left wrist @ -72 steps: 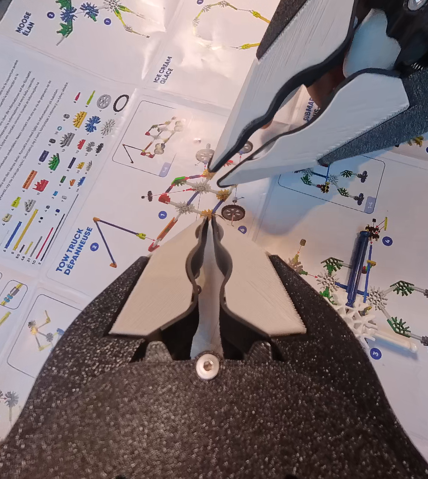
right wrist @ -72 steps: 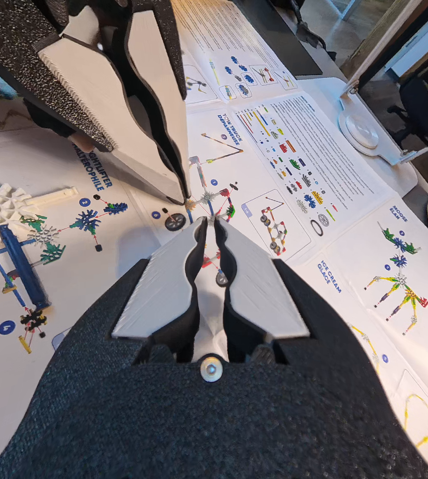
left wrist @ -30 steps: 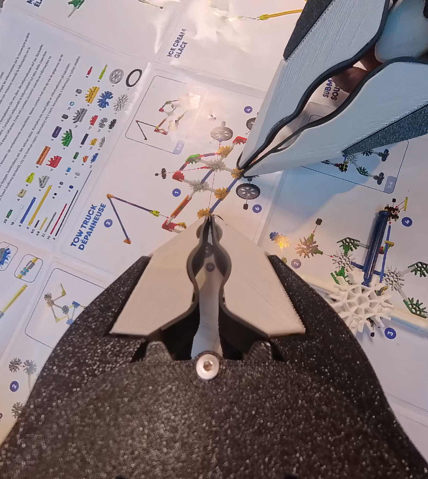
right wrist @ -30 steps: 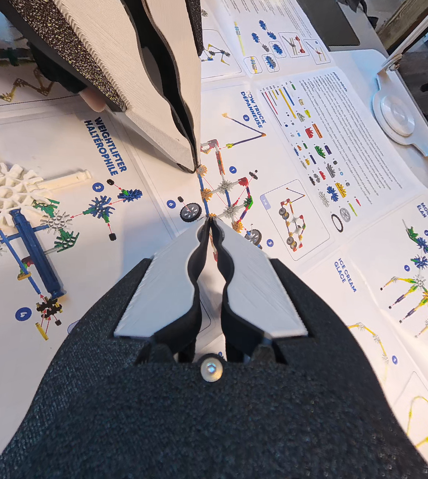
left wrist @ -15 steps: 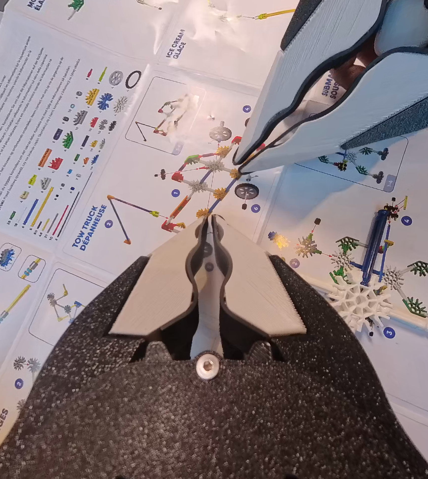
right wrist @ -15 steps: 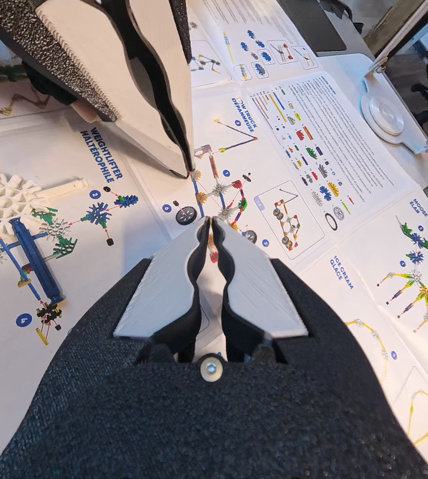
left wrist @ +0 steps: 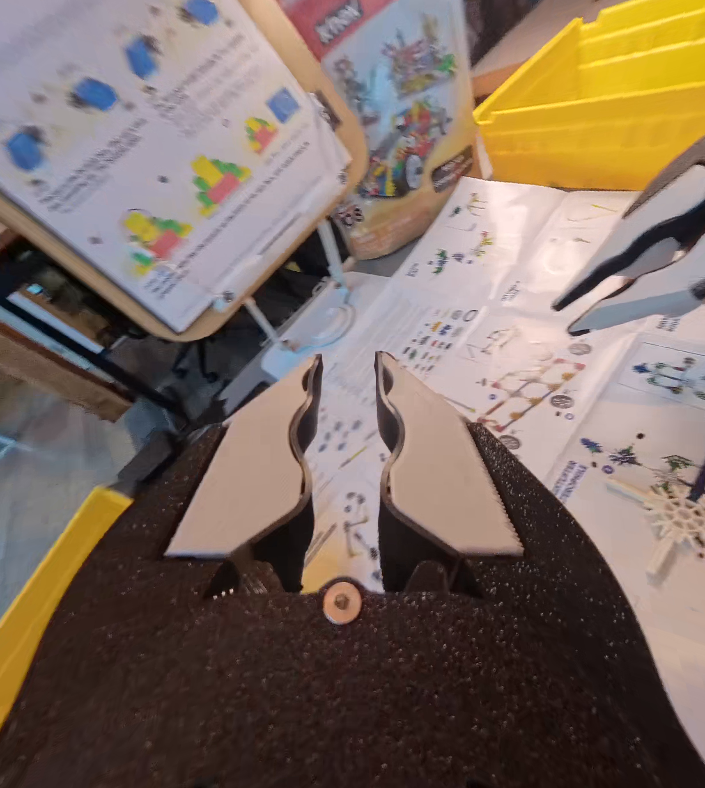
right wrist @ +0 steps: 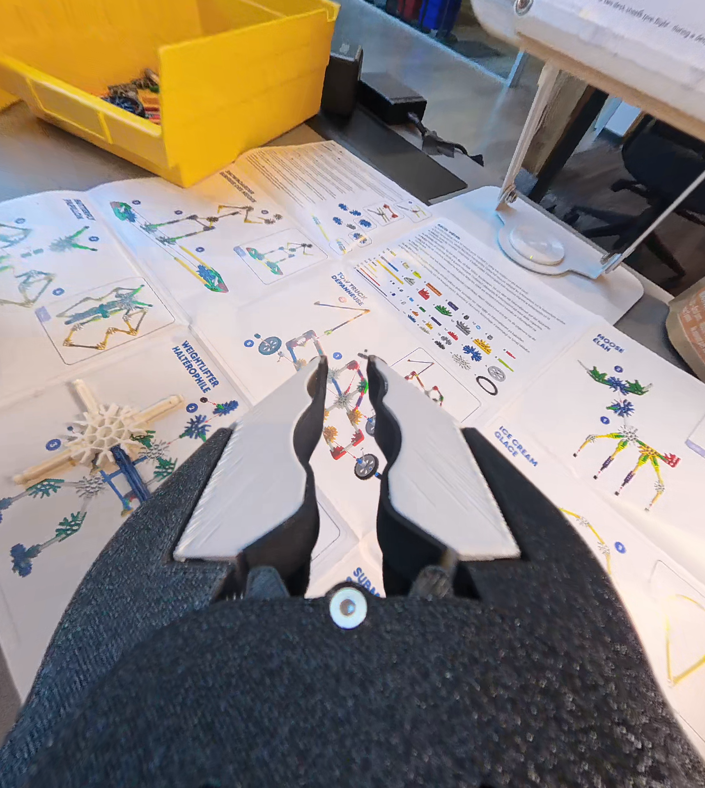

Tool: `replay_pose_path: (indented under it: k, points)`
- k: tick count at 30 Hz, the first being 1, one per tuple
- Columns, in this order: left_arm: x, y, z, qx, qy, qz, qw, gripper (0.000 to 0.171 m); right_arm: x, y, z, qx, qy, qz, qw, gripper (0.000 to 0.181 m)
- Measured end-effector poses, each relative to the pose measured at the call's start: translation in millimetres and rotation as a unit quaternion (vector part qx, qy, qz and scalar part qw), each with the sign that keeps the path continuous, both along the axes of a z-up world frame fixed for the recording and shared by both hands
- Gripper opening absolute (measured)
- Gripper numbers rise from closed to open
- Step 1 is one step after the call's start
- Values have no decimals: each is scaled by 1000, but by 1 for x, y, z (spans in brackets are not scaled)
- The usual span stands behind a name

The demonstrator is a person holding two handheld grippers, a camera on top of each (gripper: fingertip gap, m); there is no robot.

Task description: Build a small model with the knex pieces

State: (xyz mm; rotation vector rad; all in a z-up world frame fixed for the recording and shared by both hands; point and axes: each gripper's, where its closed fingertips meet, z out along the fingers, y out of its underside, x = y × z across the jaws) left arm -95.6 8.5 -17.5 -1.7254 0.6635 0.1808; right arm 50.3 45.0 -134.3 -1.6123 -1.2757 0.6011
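Black speckled claw (left wrist: 347, 362) — white fingers, silver screw.

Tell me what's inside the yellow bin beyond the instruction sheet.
The yellow bin holds a small heap of dark and coloured construction pieces near its front lip. Its walls hide the rest.

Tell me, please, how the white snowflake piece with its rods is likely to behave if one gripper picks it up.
The snowflake piece looks like thin openwork plastic, so probably light and stiff. Its rods stick out to several sides, so it may swing or twist if held by one rod. It lies flat on the glossy sheet, so a push would likely slide it, not roll it.
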Motion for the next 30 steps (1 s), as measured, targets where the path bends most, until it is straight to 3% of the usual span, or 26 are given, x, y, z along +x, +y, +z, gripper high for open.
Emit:
replay_pose_path:
  k: [3, 6, 9, 12, 15, 18, 21, 24, 30]
  points:
    - [-107, -40, 34, 21, 19, 126, 992, 21, 12, -6, 10, 17, 9, -6, 1000, 18]
    - [-239, -96, 34, -27, 49, 278, 959, 19, 28, -13, 7, 11, 19, -13, 1000, 17]
    - [-352, -151, 8, -127, 16, 379, 916, 20, 38, -18, 3, -20, 38, -16, 999, 18]
    - [-417, -188, -43, -256, -26, 412, 874, 21, 37, -20, 7, -38, 59, -12, 997, 18]
    - [-412, -194, -100, -368, -94, 368, 849, 27, 33, -25, 13, -42, 75, -3, 996, 18]
    - [-404, -188, -140, -426, -76, 351, 831, 24, 31, -29, 11, -34, 70, 2, 997, 17]
    - [-404, -190, -170, -475, -75, 364, 798, 20, 30, -31, 9, -40, 66, 3, 997, 17]
    - [-400, -191, -186, -496, -94, 367, 781, 19, 30, -33, 11, -38, 69, 4, 997, 17]
    - [-402, -195, -188, -501, -91, 382, 771, 13, 33, -32, 11, -39, 70, 6, 997, 16]
